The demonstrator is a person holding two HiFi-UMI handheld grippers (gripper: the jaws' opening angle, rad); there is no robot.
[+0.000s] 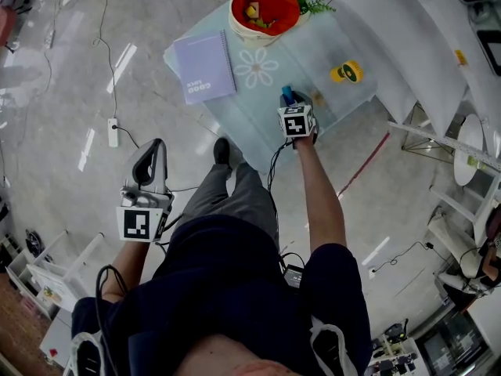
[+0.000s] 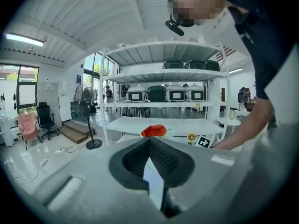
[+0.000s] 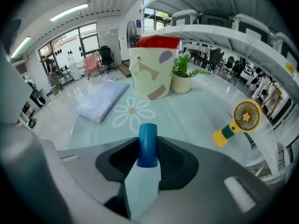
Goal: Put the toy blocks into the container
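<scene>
From my head cam the blue block [image 1: 286,92] is mostly tucked behind the marker cube [image 1: 297,121] on my right gripper [image 1: 292,99], so only a sliver of blue pokes out. The bits [image 1: 254,12] inside the container [image 1: 288,6] are too small for me to tell what they are, and the print on the notebook [image 1: 205,65] is just an unreadable smudge.

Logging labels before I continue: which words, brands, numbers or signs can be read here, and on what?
Purple notebook: white print on the cover, too small and blurred to read.
Marker cubes: black-and-white square patterns only, no letters.
Nothing else carries legible text.
</scene>
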